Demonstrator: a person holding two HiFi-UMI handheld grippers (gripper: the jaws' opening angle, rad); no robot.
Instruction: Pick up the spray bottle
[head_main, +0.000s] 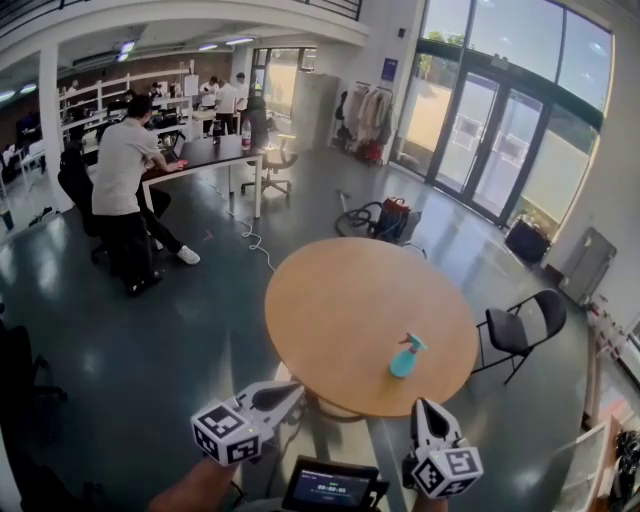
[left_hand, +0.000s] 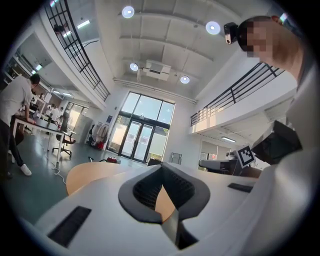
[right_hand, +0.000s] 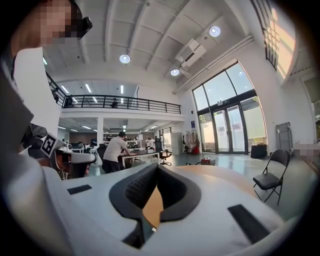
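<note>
Left tool (head_main: 293, 389), right tool (head_main: 426, 406) both closed, empty; spray bottle (head_main: 405, 357) upright on table (head_main: 330, 300).

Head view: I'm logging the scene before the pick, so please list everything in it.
spray bottle: one, teal, on the round table's near right part.
round table: one, light wood, mid-floor.
folding chair: one, black, right of the table.
vacuum cleaner: one, red and black, on the floor beyond the table.
desk: one, dark top, far left.
person: one in a white shirt, leaning on the desk; others farther back.
office chair: one, dark, at the desk's right end.
glass doors: one pair, dark frames, far right.
screen device: one, black, bottom edge.
left gripper: one, white, shut, empty, bottom left.
right gripper: one, white, shut, empty, bottom right.
</note>
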